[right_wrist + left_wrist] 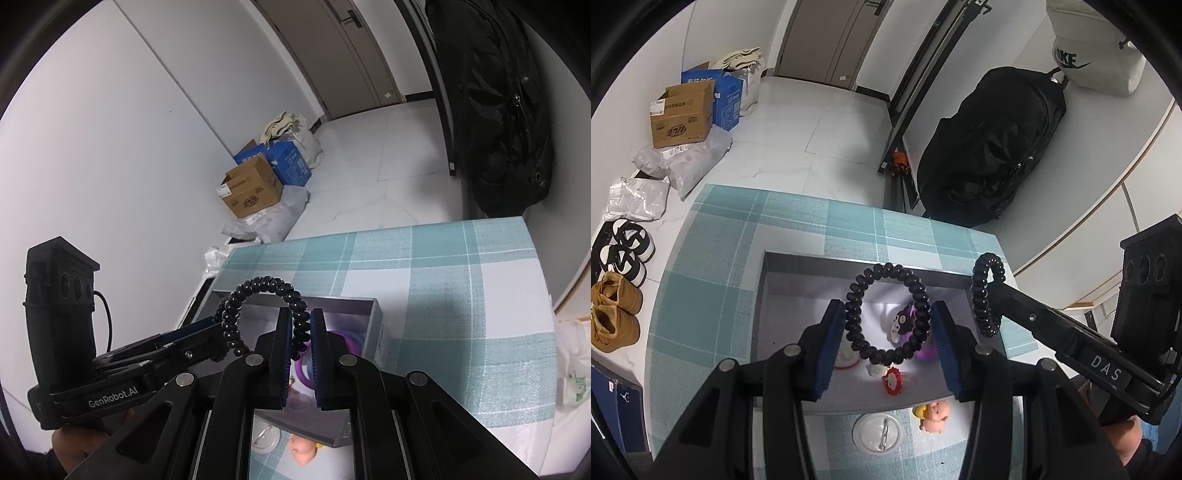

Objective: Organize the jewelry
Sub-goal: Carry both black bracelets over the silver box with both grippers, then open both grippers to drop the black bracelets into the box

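My left gripper (887, 309) is shut on a black coil hair tie (854, 306), its blue pads pressing the ring's two sides above an open grey box (812, 266). My right gripper (300, 316) is shut on a second black coil hair tie (266, 285), which arches up and to the left over the same box (377, 334). In the left wrist view the right gripper (995, 291) comes in from the right with its tie (979, 295) seen edge-on. The left gripper (218, 334) shows at the left of the right wrist view. Small charms and purple rings (306, 363) lie in the box.
The box stands on a teal plaid cloth (713, 258). A round white pin badge (877, 432) and a pink pig figure (932, 417) lie on the cloth in front of it. On the floor are cardboard boxes (683, 114), shoes (617, 295) and a black backpack (993, 147).
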### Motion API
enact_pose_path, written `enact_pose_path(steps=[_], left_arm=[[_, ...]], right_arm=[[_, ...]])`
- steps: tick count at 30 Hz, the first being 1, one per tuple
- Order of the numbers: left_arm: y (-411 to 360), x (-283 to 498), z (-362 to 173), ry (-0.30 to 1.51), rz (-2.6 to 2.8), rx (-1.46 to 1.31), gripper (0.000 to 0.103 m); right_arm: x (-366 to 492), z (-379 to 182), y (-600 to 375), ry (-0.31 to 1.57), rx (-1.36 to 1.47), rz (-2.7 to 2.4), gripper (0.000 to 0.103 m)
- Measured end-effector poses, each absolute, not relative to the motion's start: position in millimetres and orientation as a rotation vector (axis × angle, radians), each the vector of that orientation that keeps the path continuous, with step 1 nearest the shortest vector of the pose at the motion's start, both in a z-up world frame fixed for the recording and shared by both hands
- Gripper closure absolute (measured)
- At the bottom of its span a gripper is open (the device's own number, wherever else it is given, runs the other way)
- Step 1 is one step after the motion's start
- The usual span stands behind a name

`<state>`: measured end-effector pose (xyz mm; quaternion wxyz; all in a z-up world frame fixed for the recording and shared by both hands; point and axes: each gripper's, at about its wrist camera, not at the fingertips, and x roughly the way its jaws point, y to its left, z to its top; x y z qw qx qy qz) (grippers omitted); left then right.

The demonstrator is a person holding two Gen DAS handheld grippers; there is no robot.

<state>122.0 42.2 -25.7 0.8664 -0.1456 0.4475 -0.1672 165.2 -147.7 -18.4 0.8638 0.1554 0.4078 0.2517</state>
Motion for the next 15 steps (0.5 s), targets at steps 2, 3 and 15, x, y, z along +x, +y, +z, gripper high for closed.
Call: enact_pose_path(steps=[2, 3, 15], left_arm=[[42.9, 122.4, -27.3, 0.940, -0.355, -0.309, 0.061], [43.1, 122.8, -28.1, 0.941, -0.353, -0.310, 0.061], [46.4, 125.8, -27.5, 0.953, -0.376, -0.342, 0.060]], right_arm=[[165.7, -20.2, -149.2, 0.859, 0.328, 0.523, 0.094], [166.2, -21.4, -150.1, 0.861, 0.329, 0.518, 0.094], [159.4, -21.4, -143.3, 0.860, 0.281, 0.505, 0.091]])
